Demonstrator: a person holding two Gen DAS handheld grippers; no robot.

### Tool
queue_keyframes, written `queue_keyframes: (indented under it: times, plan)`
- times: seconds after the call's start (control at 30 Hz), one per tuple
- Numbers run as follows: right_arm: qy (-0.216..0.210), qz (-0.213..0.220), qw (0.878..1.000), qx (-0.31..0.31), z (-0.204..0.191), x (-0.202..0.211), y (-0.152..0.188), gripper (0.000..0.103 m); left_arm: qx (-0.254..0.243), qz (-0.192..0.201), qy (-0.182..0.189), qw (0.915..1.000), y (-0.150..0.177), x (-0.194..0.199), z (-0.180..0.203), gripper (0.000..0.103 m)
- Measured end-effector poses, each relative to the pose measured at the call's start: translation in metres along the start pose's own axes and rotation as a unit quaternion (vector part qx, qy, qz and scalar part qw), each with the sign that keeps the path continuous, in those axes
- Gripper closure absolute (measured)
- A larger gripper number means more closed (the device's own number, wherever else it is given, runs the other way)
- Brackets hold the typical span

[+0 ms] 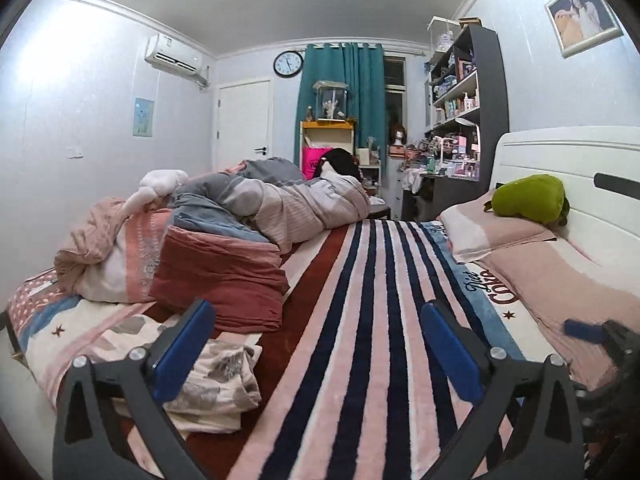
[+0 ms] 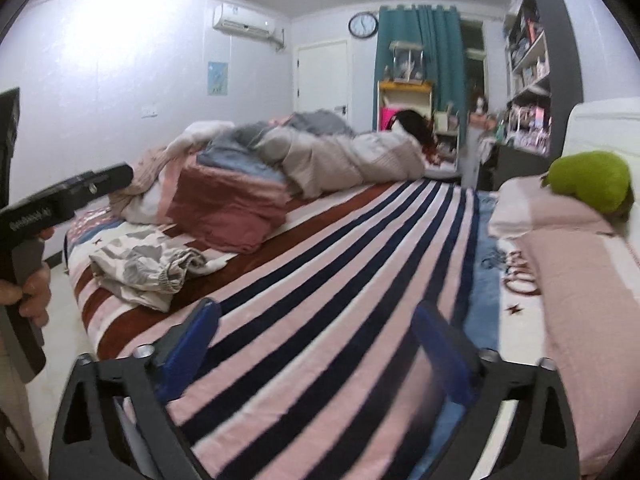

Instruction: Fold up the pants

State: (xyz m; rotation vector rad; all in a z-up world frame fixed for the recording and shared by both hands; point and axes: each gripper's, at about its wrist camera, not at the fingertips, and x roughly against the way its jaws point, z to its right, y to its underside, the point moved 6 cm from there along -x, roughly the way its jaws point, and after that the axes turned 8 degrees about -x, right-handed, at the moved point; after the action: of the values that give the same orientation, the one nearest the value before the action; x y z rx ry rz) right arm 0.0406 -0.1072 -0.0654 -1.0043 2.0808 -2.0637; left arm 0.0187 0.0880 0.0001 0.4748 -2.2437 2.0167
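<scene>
The pants (image 1: pixel 218 376) are a crumpled cream and grey patterned heap on the striped blanket, near the bed's left front edge; they also show in the right wrist view (image 2: pixel 148 266). My left gripper (image 1: pixel 316 320) is open and empty, low over the blanket, with its left finger (image 1: pixel 184 344) just beside the heap. My right gripper (image 2: pixel 316 324) is open and empty over the stripes, to the right of the pants. The right gripper's tip shows at the left wrist view's right edge (image 1: pixel 588 330). The left gripper's body shows in the right wrist view (image 2: pixel 60 200), held in a hand.
A striped blanket (image 1: pixel 372 320) covers the bed. Piled quilts (image 1: pixel 224 264) lie behind the pants. Pink pillows (image 1: pixel 560 280) and a green plush (image 1: pixel 528 198) sit along the white headboard at right. Shelves (image 1: pixel 460 112) and a desk stand beyond.
</scene>
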Motion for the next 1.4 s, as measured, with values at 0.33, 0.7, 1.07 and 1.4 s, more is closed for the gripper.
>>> queue_keyframes:
  times: [0.33, 0.7, 1.07, 1.4]
  plan:
    - [0.01, 0.044, 0.998, -0.041, 0.026, 0.032, 0.002, 0.001, -0.024, 0.001, -0.011, 0.9997, 0.003, 0.009, 0.023, 0.001]
    - [0.014, 0.061, 0.997, -0.04, 0.026, 0.045, -0.003, 0.001, -0.02, -0.007, 0.0, 0.9998, 0.005, 0.009, 0.025, 0.001]
    - [0.01, 0.072, 0.997, -0.035, 0.024, 0.054, -0.004, 0.001, -0.029, -0.007, 0.009, 0.9995, 0.004, 0.015, 0.035, 0.001]
    - [0.012, 0.076, 0.996, -0.037, 0.025, 0.06, -0.002, 0.001, -0.026, -0.006, 0.013, 0.9996, 0.004, 0.018, 0.038, 0.001]
